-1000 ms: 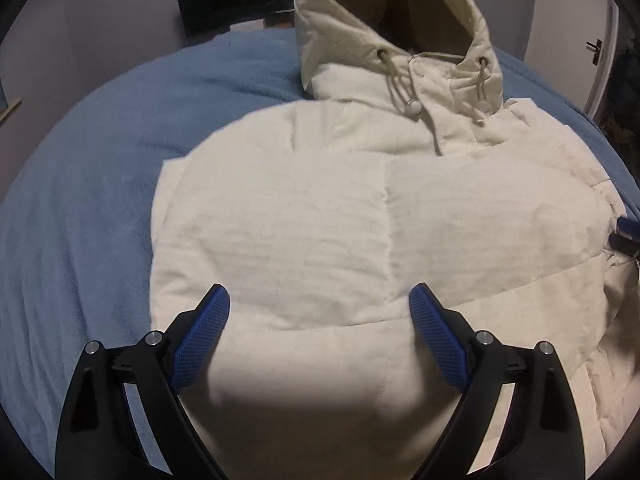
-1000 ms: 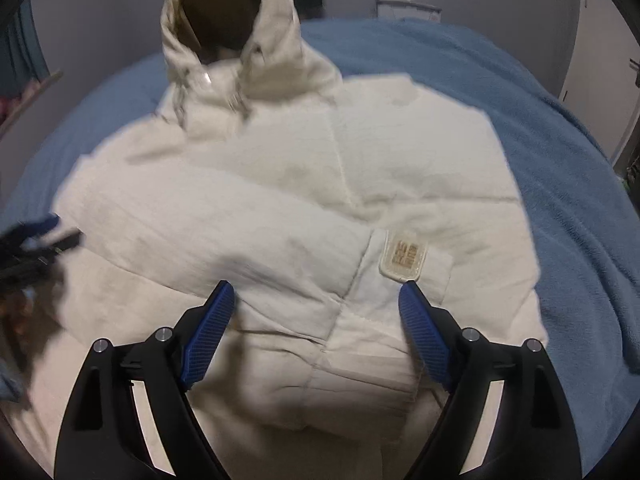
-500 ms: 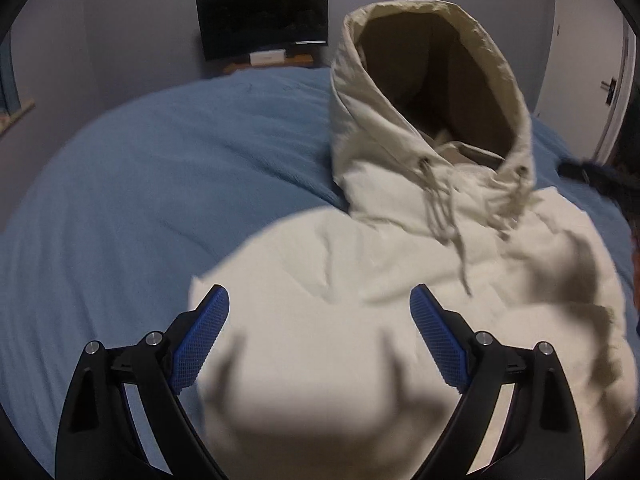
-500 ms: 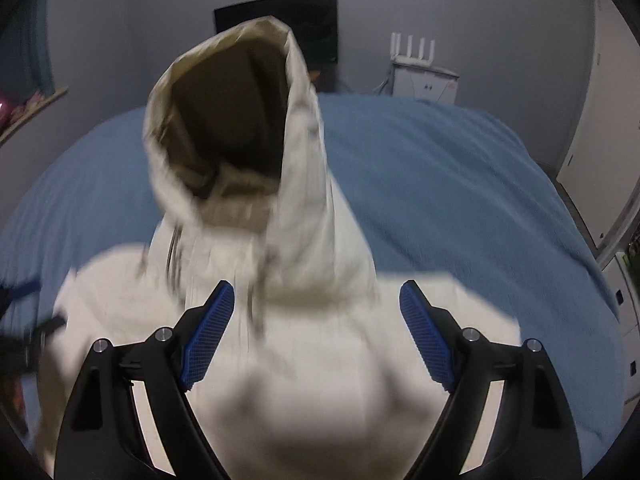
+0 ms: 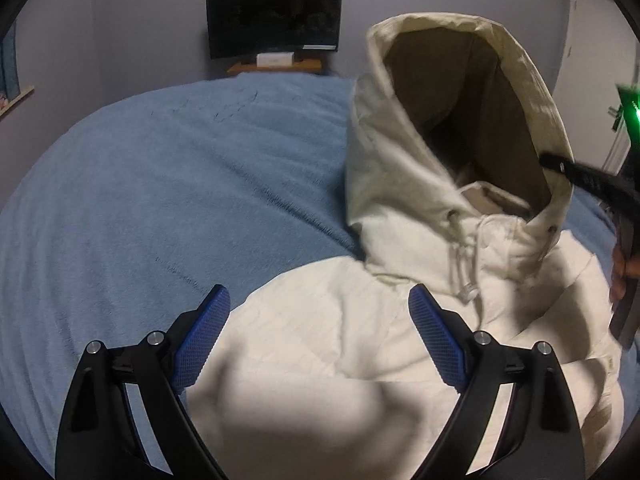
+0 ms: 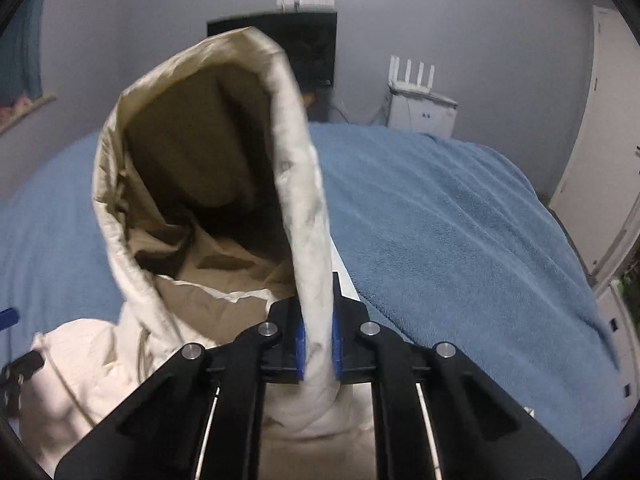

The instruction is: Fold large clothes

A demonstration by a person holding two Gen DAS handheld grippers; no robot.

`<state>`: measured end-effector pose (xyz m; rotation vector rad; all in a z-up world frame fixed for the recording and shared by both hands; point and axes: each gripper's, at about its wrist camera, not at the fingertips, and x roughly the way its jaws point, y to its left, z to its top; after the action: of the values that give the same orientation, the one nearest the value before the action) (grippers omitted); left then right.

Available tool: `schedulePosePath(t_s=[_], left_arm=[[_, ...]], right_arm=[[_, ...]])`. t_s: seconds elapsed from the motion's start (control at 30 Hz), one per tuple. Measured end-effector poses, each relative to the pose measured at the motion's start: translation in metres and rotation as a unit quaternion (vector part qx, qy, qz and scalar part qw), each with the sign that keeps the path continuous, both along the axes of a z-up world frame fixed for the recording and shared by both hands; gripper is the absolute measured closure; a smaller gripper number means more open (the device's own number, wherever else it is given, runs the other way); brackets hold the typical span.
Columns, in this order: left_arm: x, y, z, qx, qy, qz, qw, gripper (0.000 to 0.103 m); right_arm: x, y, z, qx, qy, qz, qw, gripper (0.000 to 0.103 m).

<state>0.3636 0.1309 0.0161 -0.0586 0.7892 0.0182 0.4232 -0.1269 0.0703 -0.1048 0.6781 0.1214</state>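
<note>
Bed with blue fleecy blanket (image 5: 168,184) fills the lower and middle field in both views; used here as landmark. Beyond the far edge of the bed: plain grey wall (image 6: 460,28). Against it, a dark monitor (image 5: 274,18) on a small wooden shelf (image 5: 276,67), with a white box under the screen. Above the monitor, a white row of wall sockets (image 6: 306,0). Right of the monitor, past the bed's far right corner: a white router (image 6: 420,106) with four upright aerials. Right of the bed: a white door (image 6: 600,128). Left of the bed: a wooden ledge (image 5: 16,96). Lighting dim.
</note>
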Motion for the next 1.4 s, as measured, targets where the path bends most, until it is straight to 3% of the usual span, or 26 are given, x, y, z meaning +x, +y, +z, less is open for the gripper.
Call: schedulePosePath(t_s=[0.23, 0.37, 0.5, 0.53, 0.57, 0.6, 0.63, 0.7, 0.87, 0.93, 1.03, 1.17, 1.3, 1.4], left_arm=[[-0.012, -0.023, 0.015, 0.049, -0.086, -0.024, 0.9948, 0.017], [-0.001, -0.04, 0.011, 0.062, -0.08, -0.027, 0.9945, 0.022], [0.002, -0.067, 0.012, 0.149, -0.097, -0.023, 0.9838, 0.023], [0.001, -0.075, 0.011, 0.177, -0.101, -0.029, 0.9787, 0.032], [0.001, -0.08, 0.009, 0.194, -0.098, -0.04, 0.9752, 0.067], [0.001, -0.085, 0.006, 0.206, -0.085, -0.057, 0.9732, 0.084], [0.0, -0.088, 0.003, 0.216, -0.07, -0.068, 0.9715, 0.09], [-0.013, -0.092, 0.005, 0.223, -0.08, -0.073, 0.9687, 0.091], [-0.076, -0.093, 0.024, 0.196, -0.122, -0.078, 0.9699, 0.092], [-0.104, -0.095, 0.02, 0.178, -0.116, -0.093, 0.9727, 0.092], [-0.124, -0.096, -0.007, 0.185, -0.084, -0.109, 0.9732, 0.091], [-0.115, -0.091, -0.047, 0.185, -0.04, -0.111, 0.9756, 0.091], [-0.093, -0.084, -0.061, 0.16, -0.023, -0.115, 0.9802, 0.086], [-0.09, -0.075, -0.055, 0.138, -0.027, -0.117, 0.9831, 0.064]], right_arm=[[-0.079, -0.017, -0.012, -0.035, -0.037, 0.07, 0.996, 0.098], [-0.106, -0.017, -0.022, -0.056, -0.037, 0.104, 0.992, 0.098], [-0.12, -0.016, -0.031, -0.068, -0.033, 0.113, 0.991, 0.098], [-0.123, -0.017, -0.032, -0.065, -0.033, 0.112, 0.991, 0.098], [-0.126, -0.019, -0.032, -0.06, -0.033, 0.112, 0.991, 0.098], [-0.128, -0.019, -0.03, -0.058, -0.035, 0.112, 0.991, 0.098], [-0.13, -0.02, -0.028, -0.053, -0.036, 0.11, 0.992, 0.098], [-0.138, -0.025, -0.025, -0.035, -0.036, 0.107, 0.993, 0.098], [-0.159, -0.032, -0.023, 0.001, -0.031, 0.13, 0.991, 0.098], [-0.174, -0.032, -0.027, 0.002, -0.029, 0.152, 0.988, 0.098], [-0.191, -0.028, -0.038, -0.015, -0.023, 0.176, 0.984, 0.097], [-0.191, -0.019, -0.055, -0.026, 0.002, 0.175, 0.984, 0.097], [-0.177, -0.018, -0.067, -0.007, 0.027, 0.153, 0.988, 0.097], [-0.169, -0.021, -0.07, 0.006, 0.033, 0.144, 0.989, 0.097]])
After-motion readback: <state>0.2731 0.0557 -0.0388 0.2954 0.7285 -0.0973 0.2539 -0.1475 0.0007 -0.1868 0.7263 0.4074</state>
